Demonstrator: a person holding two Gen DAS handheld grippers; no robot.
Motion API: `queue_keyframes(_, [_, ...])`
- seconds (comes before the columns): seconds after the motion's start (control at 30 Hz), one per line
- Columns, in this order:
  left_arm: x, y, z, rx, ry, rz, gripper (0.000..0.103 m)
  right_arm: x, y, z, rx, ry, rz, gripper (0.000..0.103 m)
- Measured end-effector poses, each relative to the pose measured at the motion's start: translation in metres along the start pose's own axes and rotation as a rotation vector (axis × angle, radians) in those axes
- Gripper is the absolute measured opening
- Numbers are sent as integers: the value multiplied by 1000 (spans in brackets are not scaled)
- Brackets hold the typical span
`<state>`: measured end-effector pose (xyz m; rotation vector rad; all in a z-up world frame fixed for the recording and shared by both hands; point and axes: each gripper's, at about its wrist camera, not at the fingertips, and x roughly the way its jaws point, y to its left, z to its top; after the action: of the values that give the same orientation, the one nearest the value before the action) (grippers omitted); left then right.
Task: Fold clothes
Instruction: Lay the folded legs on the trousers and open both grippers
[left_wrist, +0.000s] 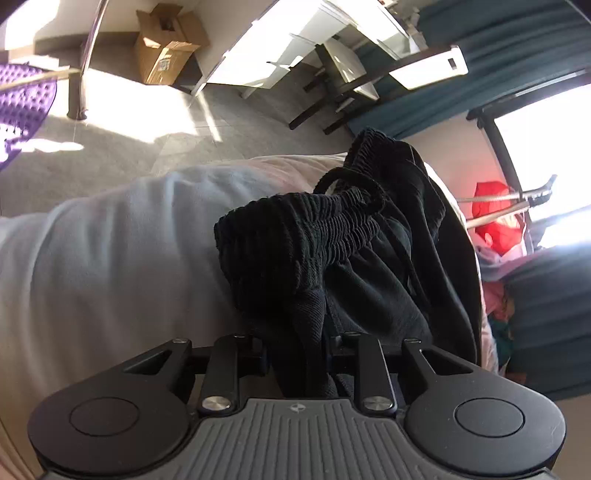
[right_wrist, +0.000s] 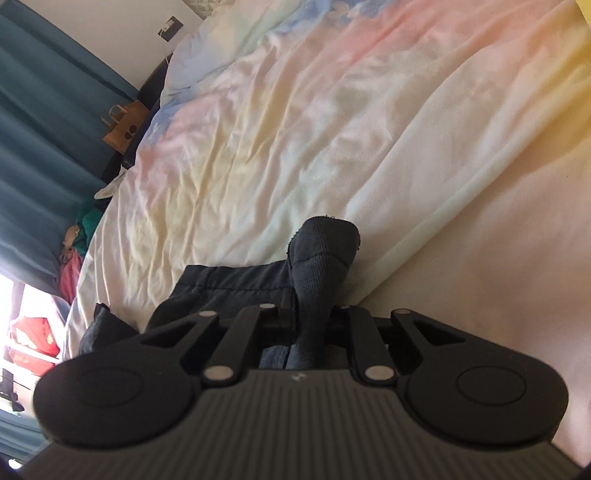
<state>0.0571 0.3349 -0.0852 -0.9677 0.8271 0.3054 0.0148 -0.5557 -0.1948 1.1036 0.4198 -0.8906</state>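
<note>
We are working over the pastel bedspread (right_wrist: 332, 129), our landmark, with the black drawstring shorts (left_wrist: 351, 236) bunched on it near its edge. Their ribbed waistband (left_wrist: 295, 225) is running across the left wrist view, so the long axis seems to be trailing away from it, though the crumpling is hiding the legs. The left gripper (left_wrist: 297, 354) is pinching a waistband fold; the right gripper (right_wrist: 312, 325) is pressed together on another dark fold. We are judging it best to keep both pinches firm and draw the fabric taut before laying it flat.
</note>
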Motion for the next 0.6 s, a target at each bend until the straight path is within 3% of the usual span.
queue_keyframes(0.03, [2, -9, 1, 63, 0, 34, 46, -4, 5, -1, -22, -15, -3, 24])
queue_keyframes(0.1, [-6, -22, -5, 190, -11, 95, 72, -13, 14, -2, -67, -46, -8, 39])
queue_keyframes(0.17, [-20, -35, -15, 306, -52, 113, 82, -29, 29, -2, -124, -120, 22, 61])
queue_keyframes(0.27, [-43, -51, -34, 421, -119, 90, 89, -61, 50, -12, -204, -245, 75, 77])
queue_keyframes(0.4, [-59, -80, -64, 557, -217, 55, 94, -111, 68, -30, -304, -324, 237, 79])
queue_keyframes(0.6, [-59, -142, -120, 744, -336, -62, 98, -149, 94, -75, -542, -262, 456, 79])
